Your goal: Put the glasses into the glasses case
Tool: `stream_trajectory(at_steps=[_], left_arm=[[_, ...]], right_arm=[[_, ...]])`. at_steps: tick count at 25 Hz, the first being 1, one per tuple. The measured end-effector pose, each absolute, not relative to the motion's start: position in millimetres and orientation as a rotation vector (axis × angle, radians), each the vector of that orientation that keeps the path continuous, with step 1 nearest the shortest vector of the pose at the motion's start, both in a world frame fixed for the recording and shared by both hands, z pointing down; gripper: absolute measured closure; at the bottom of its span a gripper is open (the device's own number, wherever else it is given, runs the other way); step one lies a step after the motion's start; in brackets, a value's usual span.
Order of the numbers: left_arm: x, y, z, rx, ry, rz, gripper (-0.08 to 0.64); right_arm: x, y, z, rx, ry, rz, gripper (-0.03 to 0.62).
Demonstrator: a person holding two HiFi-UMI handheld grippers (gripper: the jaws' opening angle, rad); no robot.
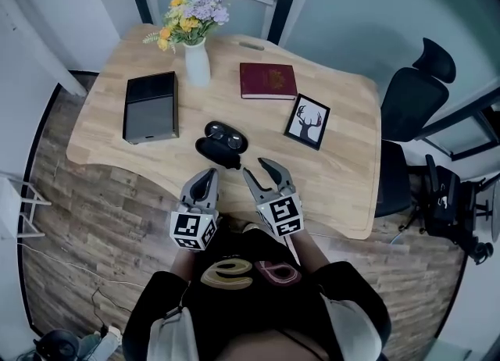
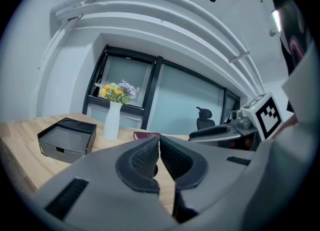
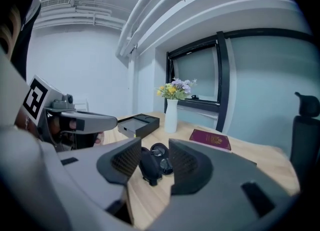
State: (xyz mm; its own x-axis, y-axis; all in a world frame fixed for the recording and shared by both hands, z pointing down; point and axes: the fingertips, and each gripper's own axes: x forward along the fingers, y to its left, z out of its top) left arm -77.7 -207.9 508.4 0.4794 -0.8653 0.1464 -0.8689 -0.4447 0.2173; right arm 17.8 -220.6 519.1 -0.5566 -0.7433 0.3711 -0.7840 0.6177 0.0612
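A black glasses case [image 1: 222,144] lies open near the table's front edge, and the glasses [image 1: 229,139] rest inside its far half. In the right gripper view the case [image 3: 148,166] and the glasses [image 3: 161,153] show through the gap between my jaws, farther out on the table. My right gripper [image 1: 257,169] is open with nothing between its pads, just in front of the case. My left gripper [image 1: 211,175] hovers beside it on the left, also short of the case. Its pads [image 2: 148,156] meet at the tips, shut on nothing.
Farther back on the wooden table [image 1: 344,187] are a black box [image 1: 150,106], a white vase of flowers [image 1: 195,56], a red book [image 1: 267,80] and a framed deer picture [image 1: 307,121]. A black office chair [image 1: 414,101] stands at the right.
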Motion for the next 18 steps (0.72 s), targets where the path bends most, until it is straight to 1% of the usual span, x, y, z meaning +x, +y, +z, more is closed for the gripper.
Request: stream_trajectory(at_steps=[3, 4, 8, 14, 18], left_arm=[[-72, -200, 509, 2.468, -1.480, 0.016, 0.540], [-70, -198, 509, 2.469, -1.480, 0.014, 0.540], [-64, -188, 510, 2.468, -1.482, 0.006, 0.541], [-59, -178, 509, 2.472, -1.500, -0.006, 0.541], [-58, -171, 508, 2.462, -1.516, -0.018, 0.541]], right_arm=[[25, -213, 517, 1.245, -2.500, 0.135, 0.430], [28, -211, 515, 1.263, -2.502, 0.129, 0.447], [37, -206, 510, 1.336, -2.528, 0.172, 0.549], [43, -195, 504, 1.380, -2.535, 0.148, 0.580], [48, -191, 505, 1.398, -2.532, 0.151, 0.581]])
